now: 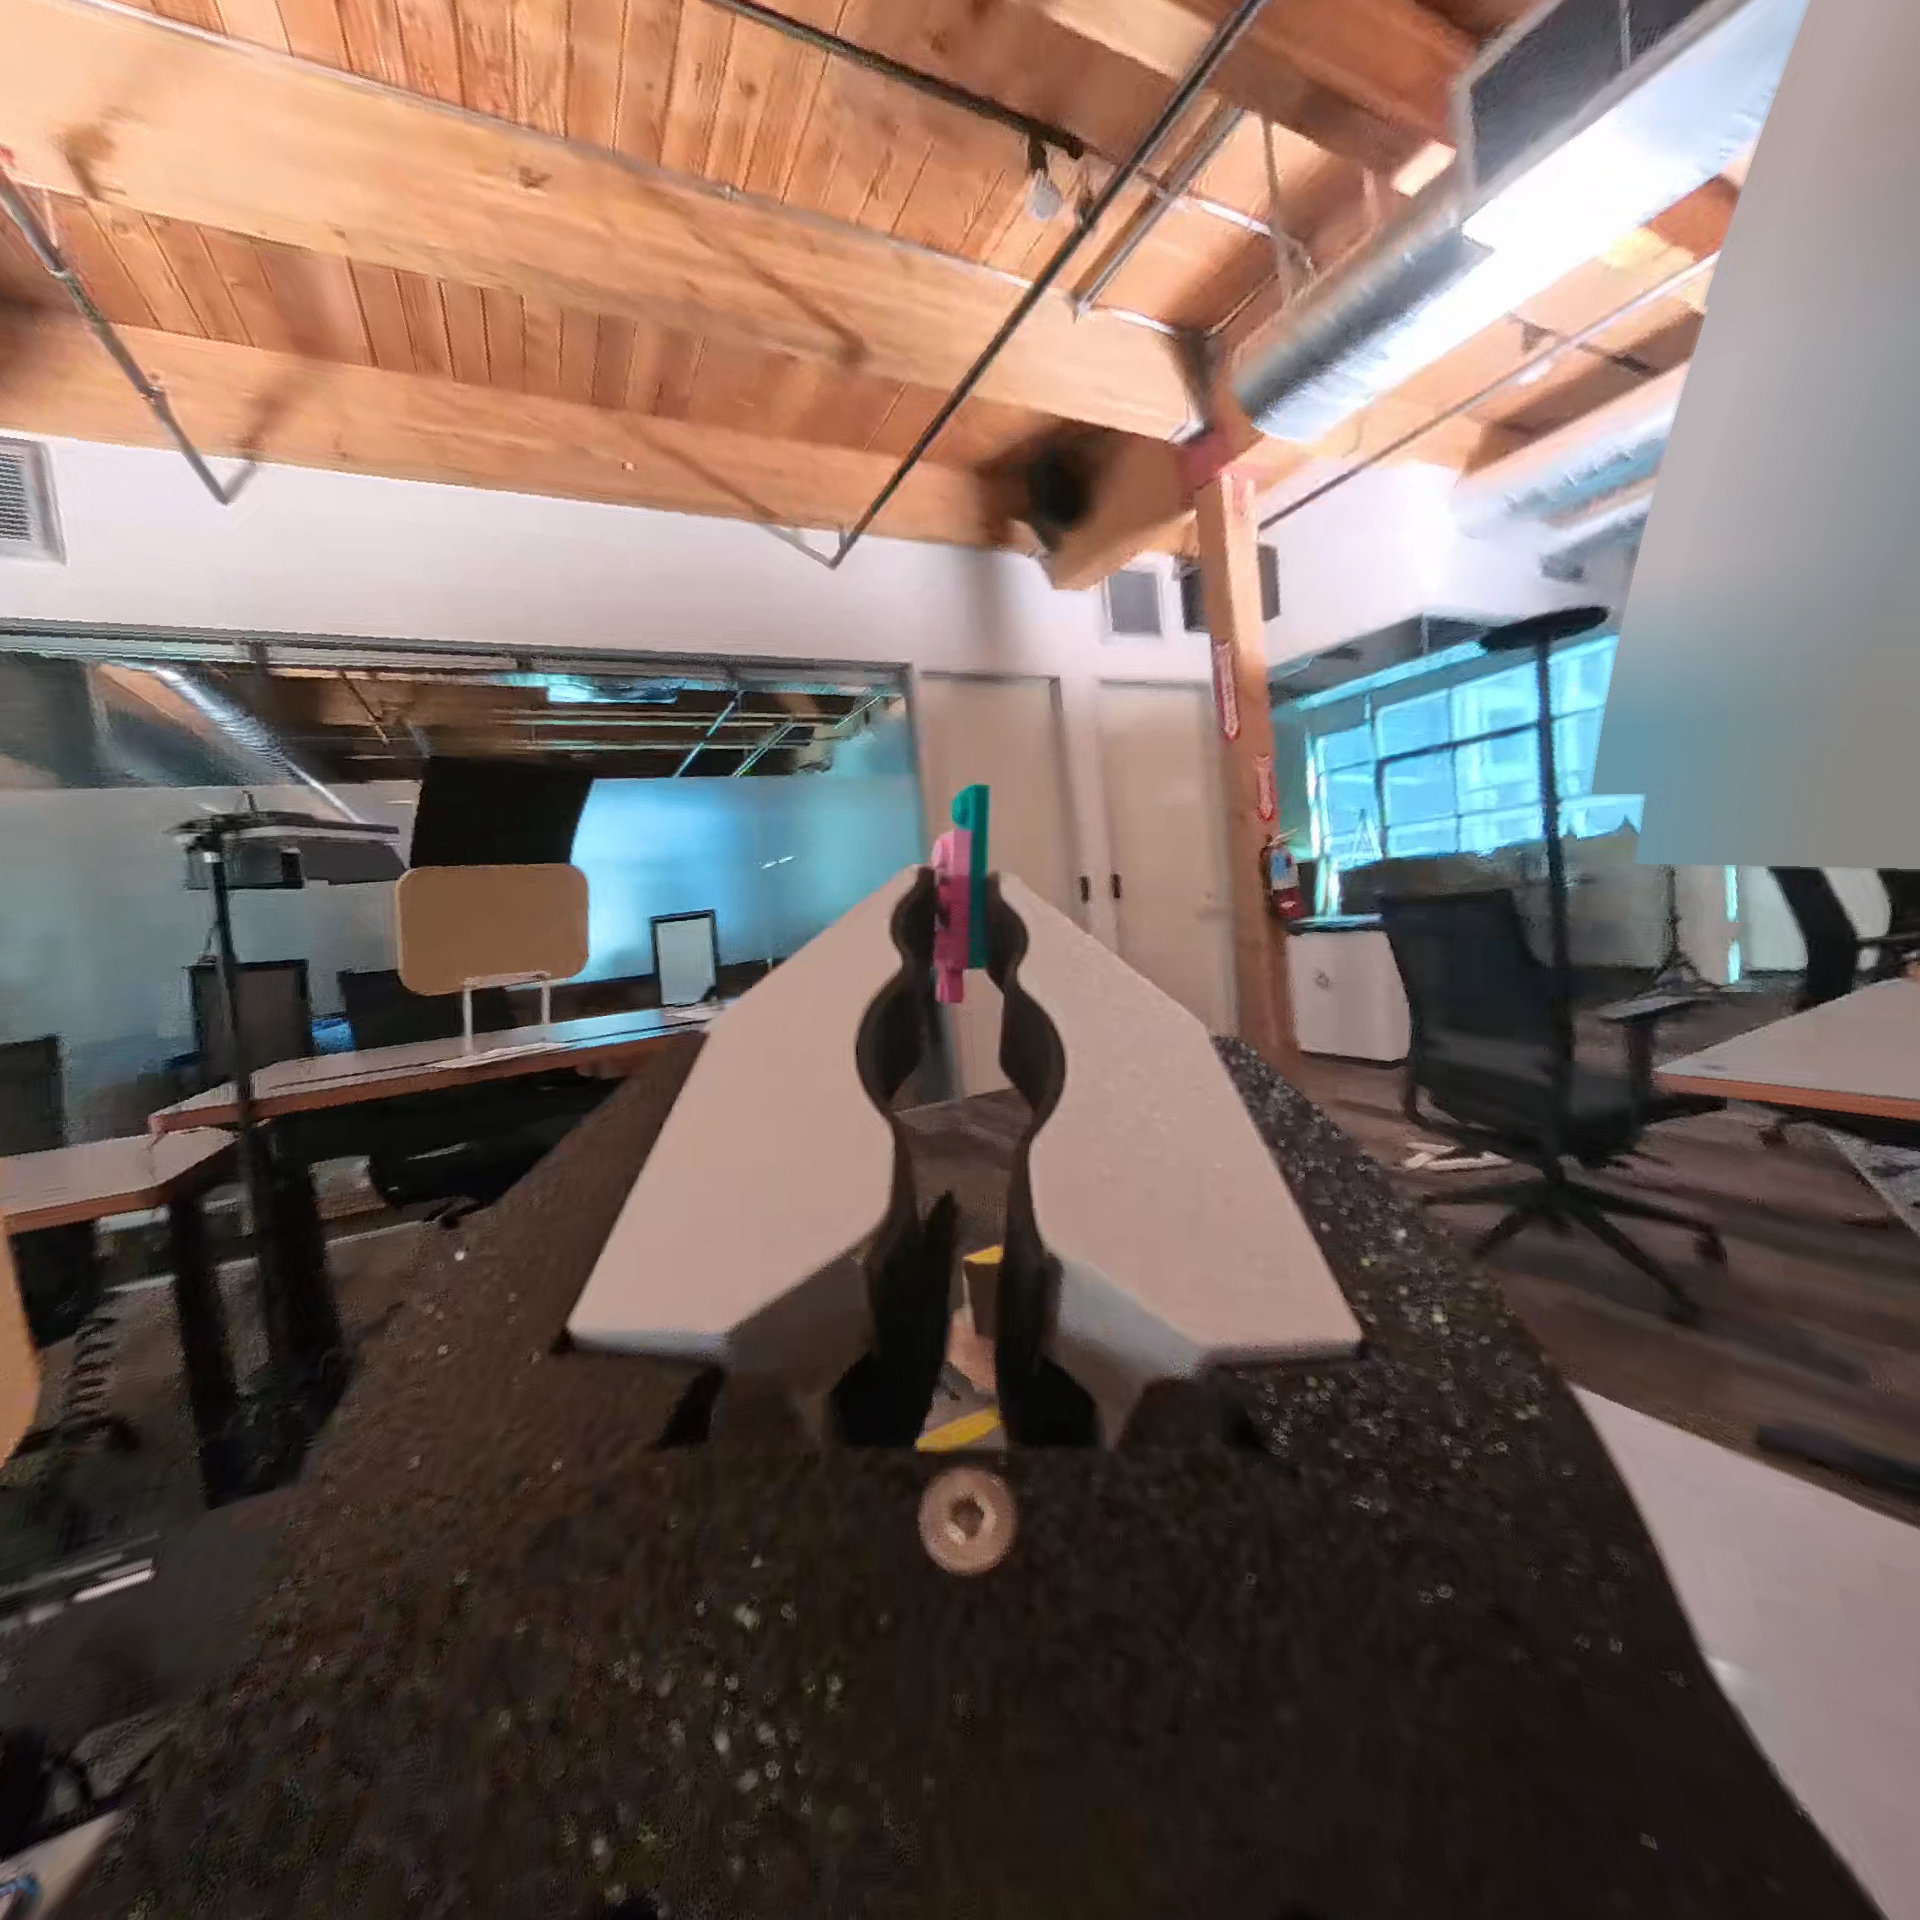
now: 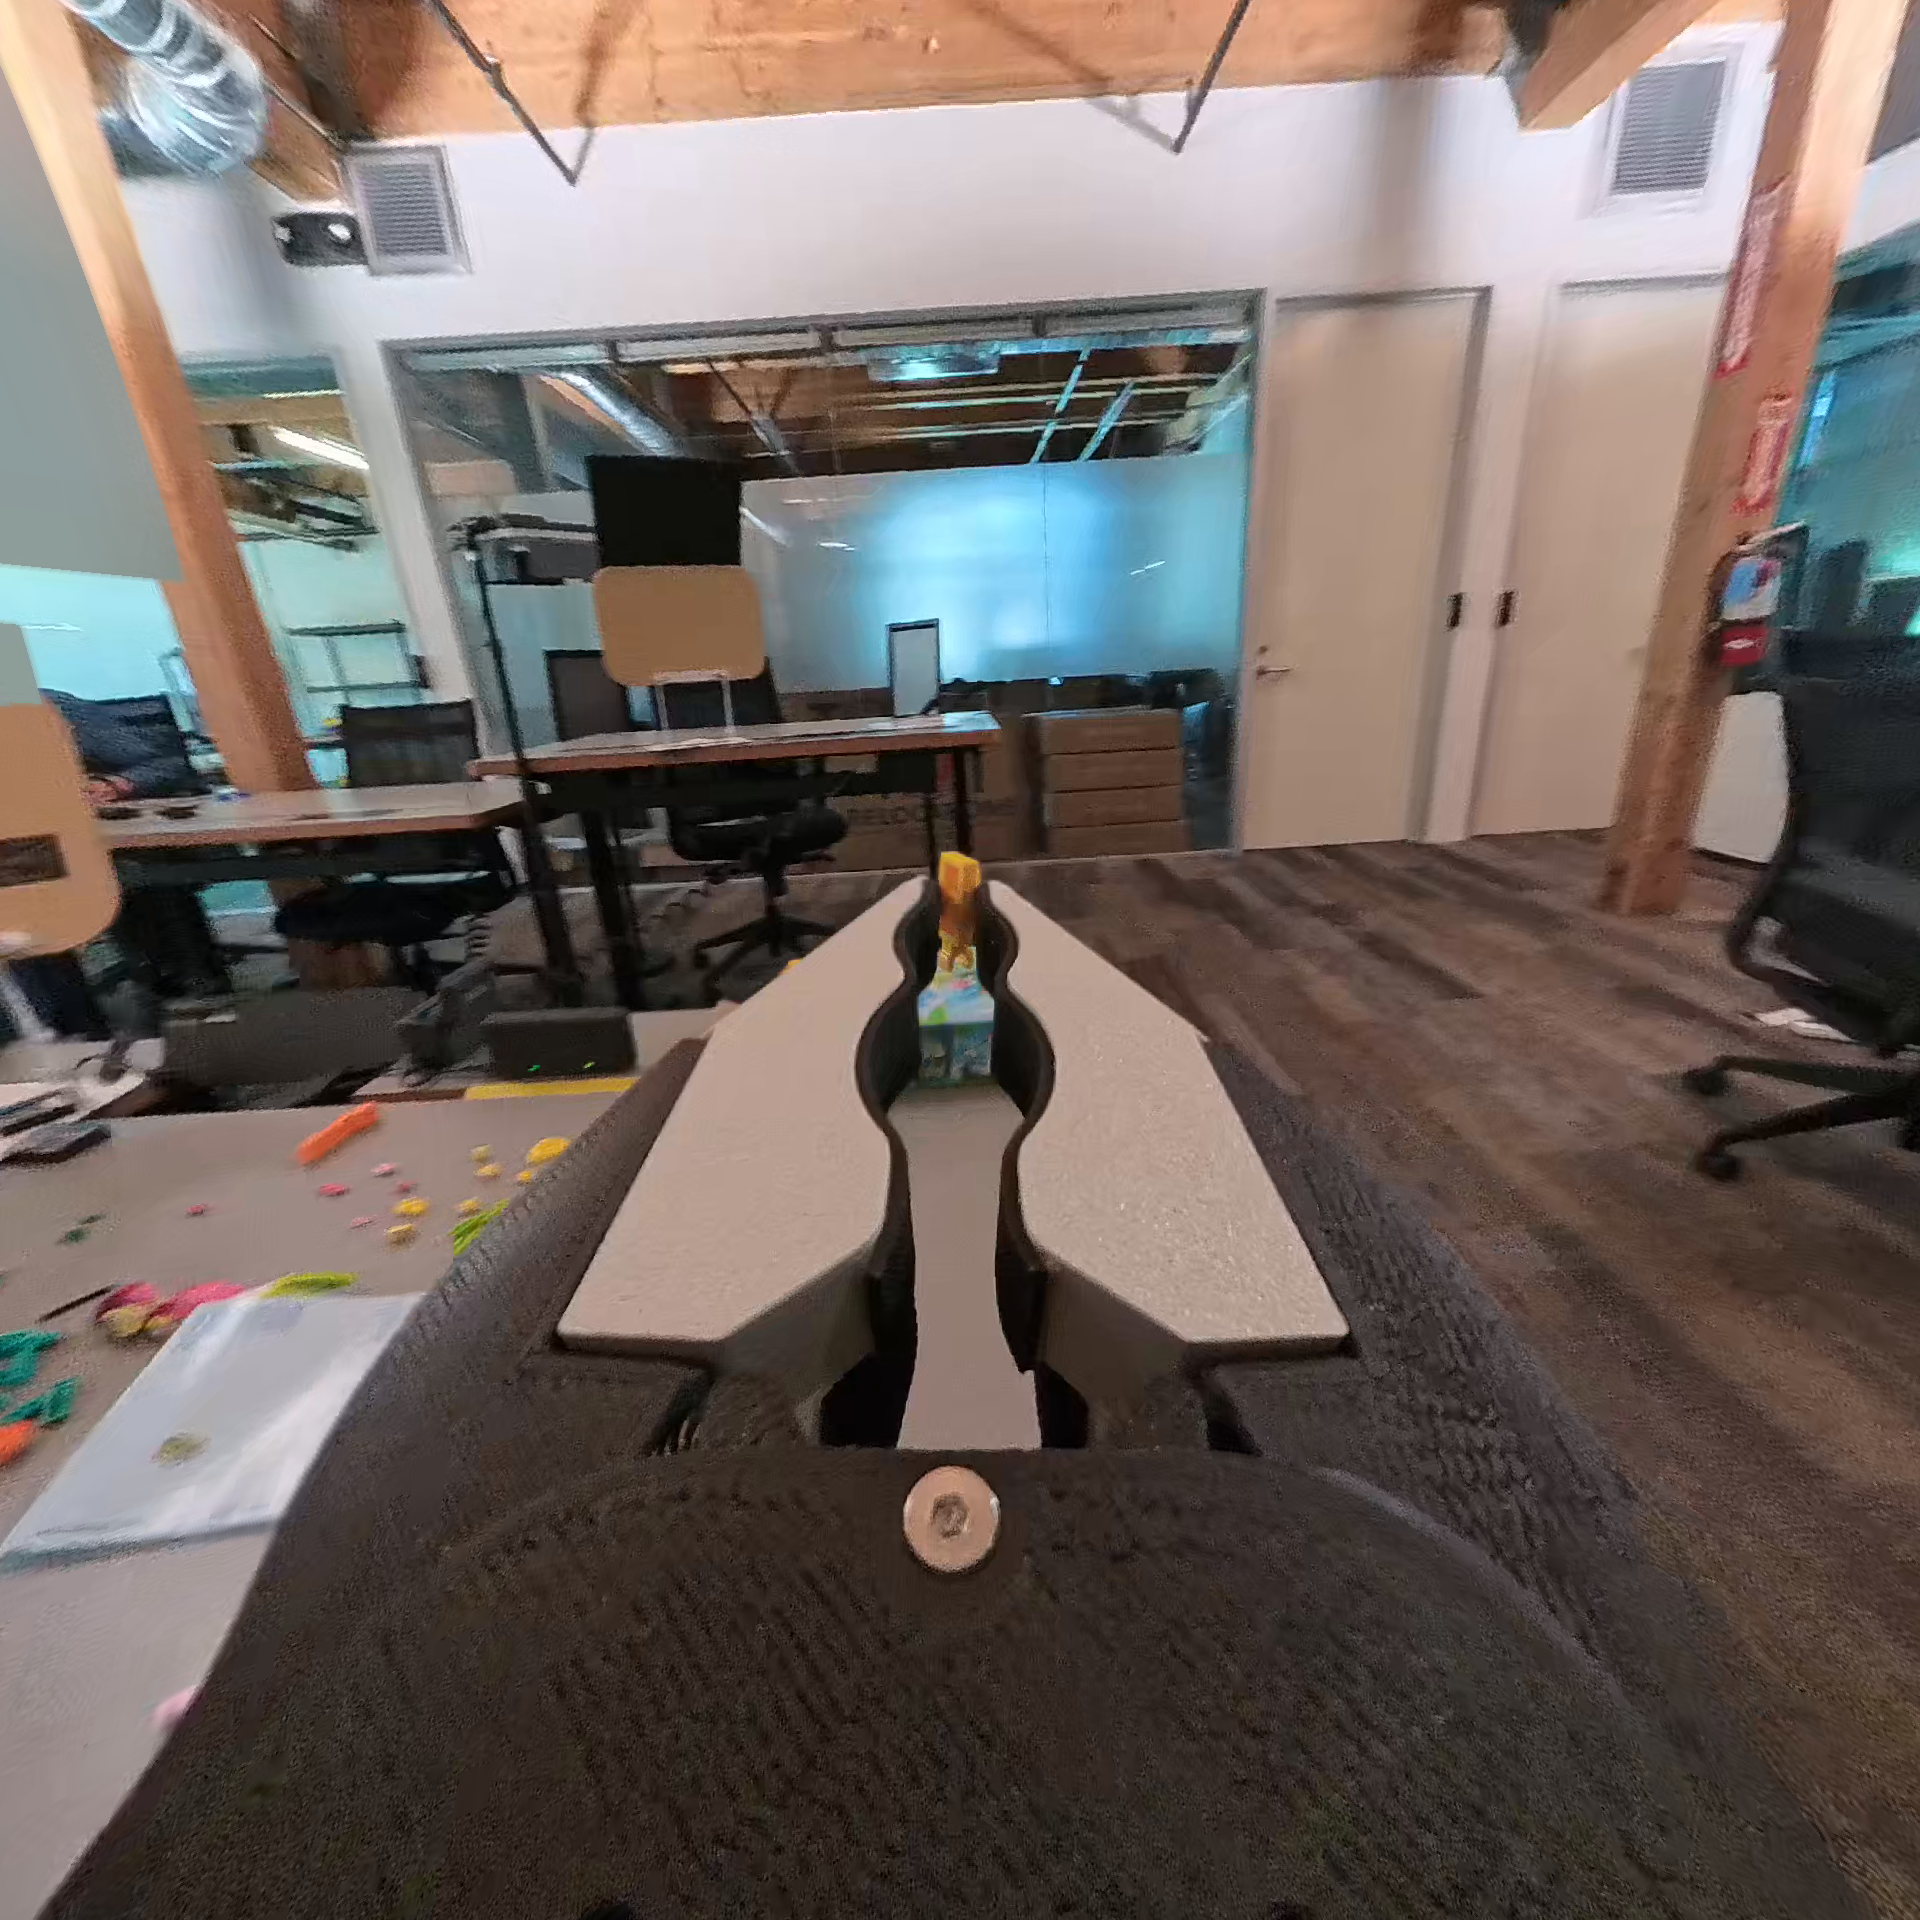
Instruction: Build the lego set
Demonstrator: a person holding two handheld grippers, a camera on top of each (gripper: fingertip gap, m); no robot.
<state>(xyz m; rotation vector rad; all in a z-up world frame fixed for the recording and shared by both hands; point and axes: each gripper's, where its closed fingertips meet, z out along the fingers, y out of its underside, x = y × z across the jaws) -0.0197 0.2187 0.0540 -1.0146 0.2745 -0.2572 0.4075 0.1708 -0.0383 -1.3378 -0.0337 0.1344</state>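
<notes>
Left tool is raised off the desk, aimed up toward the room and ceiling, pinching a small pink-and-teal lego assembly right at its fingertips; the piece stands upright, teal end poking out past the tips at 12 o'clock, pink end hanging into the gap between the fingers. Right tool is aimed roughly level across the room, pressed together on a small orange lego piece at its tips, piece sticking up slightly at 12 o'clock. Behind that gap, a small box with a blue-green print sits on the desk, seen between the fingers, below the orange piece. Remaining loose lego bricks are scattered on the desk at 9 o'clock from the right tool, well apart from it: yellow, pink, green bits, an orange piece further back, teal ones at the left edge. A clear plastic bag lies at 8 o'clock, just beside the tool body. Neither view shows the other tool.
</notes>
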